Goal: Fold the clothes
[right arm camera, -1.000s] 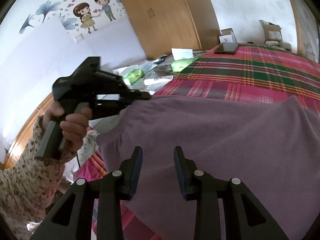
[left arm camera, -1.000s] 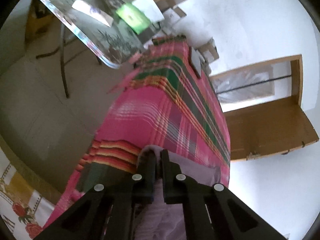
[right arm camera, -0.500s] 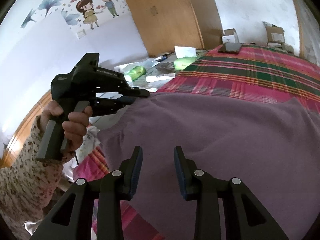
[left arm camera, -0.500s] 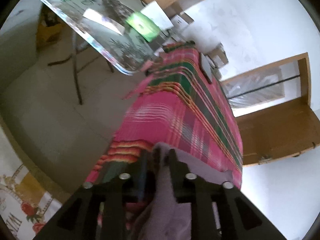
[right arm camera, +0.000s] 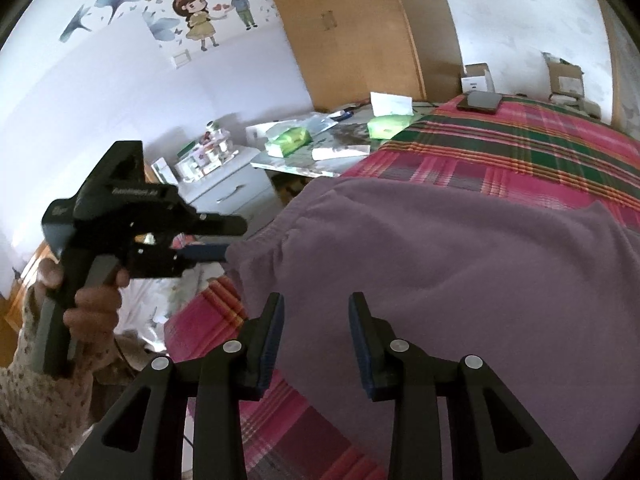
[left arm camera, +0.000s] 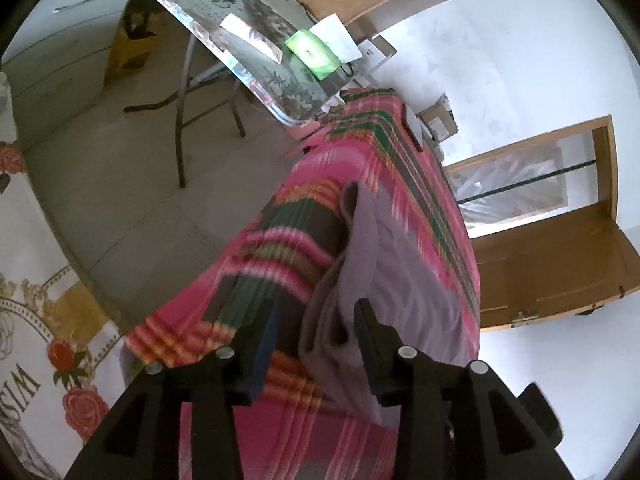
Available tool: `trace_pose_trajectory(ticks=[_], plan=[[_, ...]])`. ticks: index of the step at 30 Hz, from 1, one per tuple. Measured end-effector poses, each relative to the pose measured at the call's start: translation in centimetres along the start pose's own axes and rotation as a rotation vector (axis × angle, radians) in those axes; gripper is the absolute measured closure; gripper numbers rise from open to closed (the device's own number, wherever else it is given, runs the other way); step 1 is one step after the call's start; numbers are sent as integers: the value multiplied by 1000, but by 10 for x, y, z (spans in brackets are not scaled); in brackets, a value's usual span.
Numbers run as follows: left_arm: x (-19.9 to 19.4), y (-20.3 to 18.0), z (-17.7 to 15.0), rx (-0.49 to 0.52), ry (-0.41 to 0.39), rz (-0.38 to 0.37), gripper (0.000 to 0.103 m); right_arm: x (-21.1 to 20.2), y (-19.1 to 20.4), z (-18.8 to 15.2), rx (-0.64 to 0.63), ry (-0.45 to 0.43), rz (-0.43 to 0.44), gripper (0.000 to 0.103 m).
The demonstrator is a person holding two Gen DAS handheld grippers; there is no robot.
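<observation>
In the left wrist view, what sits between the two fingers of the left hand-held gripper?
The bunched edge of the purple garment lies in the gap of the open left hand-held gripper, over the plaid blanket. The left wrist view shows it.

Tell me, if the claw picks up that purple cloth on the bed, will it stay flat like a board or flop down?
It would probably flop. The purple cloth already bunches and folds at its edge near the left claw, so it looks soft. It drapes over the plaid blanket, following its shape. Its fuzzy surface should not be slippery, I'd guess.
</observation>
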State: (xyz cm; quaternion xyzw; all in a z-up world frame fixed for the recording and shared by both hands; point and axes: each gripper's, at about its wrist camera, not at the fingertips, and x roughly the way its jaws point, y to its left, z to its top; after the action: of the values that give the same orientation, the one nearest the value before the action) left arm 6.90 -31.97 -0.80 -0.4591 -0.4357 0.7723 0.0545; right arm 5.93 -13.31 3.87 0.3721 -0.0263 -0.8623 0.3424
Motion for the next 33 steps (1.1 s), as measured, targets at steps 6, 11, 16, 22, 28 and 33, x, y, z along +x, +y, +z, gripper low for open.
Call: trace_pose_trajectory(ticks=[6,11,16,22,28,33], plan=[[6,11,-12,-105,42,-104,57,-2,8,-6,-18,10,13,65],[8,12,-14,-146,21,-122,56,-4,9,-10,-11,12,17,65],[14,-1,-13,-125,5,-68,56,-5,11,-13,-11,16,20,64],[16,1,-16,-125,-18,-21,81,-5,12,-16,-14,19,20,64],[9,9,-18,-126,-38,-55,84,-8,9,-16,-6,10,14,64],[8,13,-20,-117,-44,-49,85,-6,9,-16,-5,15,8,64]])
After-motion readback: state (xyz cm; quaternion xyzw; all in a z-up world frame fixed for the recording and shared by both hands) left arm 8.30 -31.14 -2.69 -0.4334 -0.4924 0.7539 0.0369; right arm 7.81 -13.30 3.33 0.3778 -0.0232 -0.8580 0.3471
